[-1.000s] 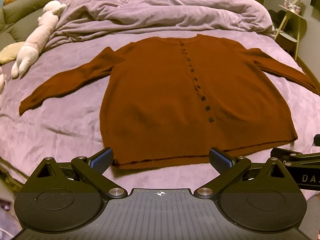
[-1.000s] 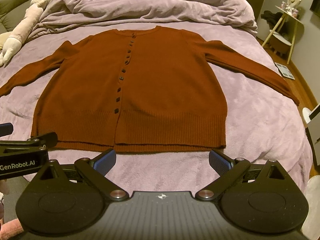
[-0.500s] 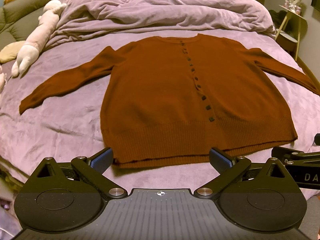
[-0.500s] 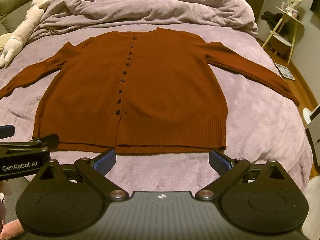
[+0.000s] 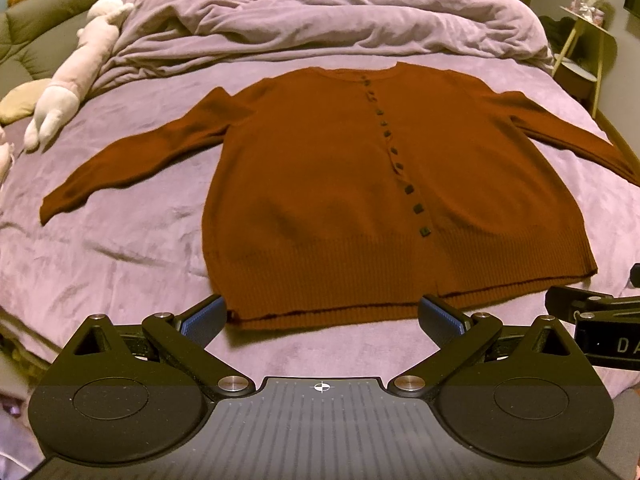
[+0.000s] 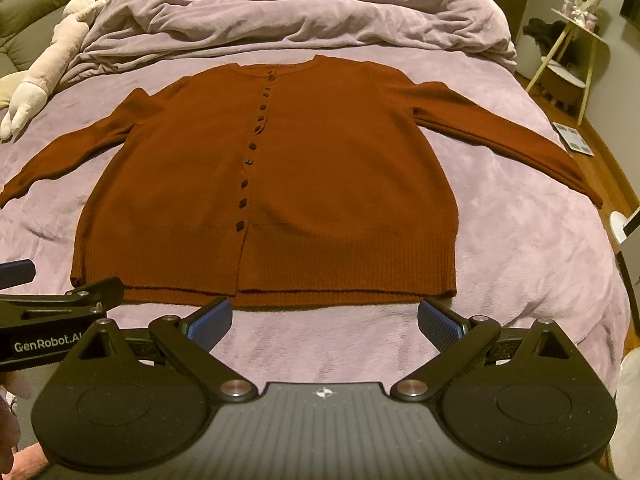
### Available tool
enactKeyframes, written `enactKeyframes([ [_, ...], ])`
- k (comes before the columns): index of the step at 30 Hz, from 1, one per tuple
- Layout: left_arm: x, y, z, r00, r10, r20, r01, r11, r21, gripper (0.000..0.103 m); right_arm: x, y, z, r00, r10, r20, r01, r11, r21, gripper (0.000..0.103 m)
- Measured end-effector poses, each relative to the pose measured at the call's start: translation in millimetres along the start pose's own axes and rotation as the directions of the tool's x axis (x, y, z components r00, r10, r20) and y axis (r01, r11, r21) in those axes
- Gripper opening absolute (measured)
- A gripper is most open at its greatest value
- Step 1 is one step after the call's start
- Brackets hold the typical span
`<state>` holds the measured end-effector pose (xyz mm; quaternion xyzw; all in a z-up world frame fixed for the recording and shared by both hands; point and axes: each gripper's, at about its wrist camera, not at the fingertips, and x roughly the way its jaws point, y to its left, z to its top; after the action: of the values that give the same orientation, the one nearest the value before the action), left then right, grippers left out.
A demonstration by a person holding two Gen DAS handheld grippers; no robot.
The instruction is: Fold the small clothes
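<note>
On the lilac bed (image 5: pixel 120 248) a rust cardigan (image 5: pixel 360 200) lies flat (buttoned, sleeves spread); left gripper (image 5: pixel 322 320) and right gripper (image 6: pixel 324 320) hover at its hem, jaws wide apart, holding nothing.

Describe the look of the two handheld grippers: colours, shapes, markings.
Both are matte black. The left gripper and right gripper each have two angled linkage arms with silver pivot pins, round disc housings, a ribbed grey centre panel bearing a small crosshair mark, and textured blue finger pads. White "GenRobot.AI" lettering marks one body's side.
</note>
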<state>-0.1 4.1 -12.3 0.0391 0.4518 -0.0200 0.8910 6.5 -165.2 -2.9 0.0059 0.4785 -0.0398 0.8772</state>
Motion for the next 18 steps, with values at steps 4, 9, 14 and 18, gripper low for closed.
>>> enactKeyframes([
  [4, 0.3, 0.6, -0.5, 1.000, -0.002, -0.004, 0.002, 1.000, -0.001, 0.103, 0.8, -0.8, -0.6, 1.000, 0.004, -0.003, -0.004, 1.000, 0.003, 0.099],
  [9, 0.4, 1.5, -0.3, 1.000, -0.002, -0.007, 0.002, 1.000, -0.002, 0.103, 1.1, -0.2, 0.2, 1.000, 0.008, -0.004, -0.008, 1.000, 0.004, 0.099],
  [14, 1.1, 1.4, -0.4, 1.000, 0.000, -0.009, 0.000, 1.000, -0.001, 0.103, 1.9, 0.3, 0.2, 1.000, 0.010, -0.005, -0.010, 1.000, 0.000, 0.099],
  [18, 3.1, 1.5, -0.8, 1.000, -0.001, -0.014, 0.000, 1.000, -0.005, 0.103, 2.9, 0.9, 0.2, 1.000, 0.011, -0.010, -0.011, 1.000, -0.001, 0.099],
])
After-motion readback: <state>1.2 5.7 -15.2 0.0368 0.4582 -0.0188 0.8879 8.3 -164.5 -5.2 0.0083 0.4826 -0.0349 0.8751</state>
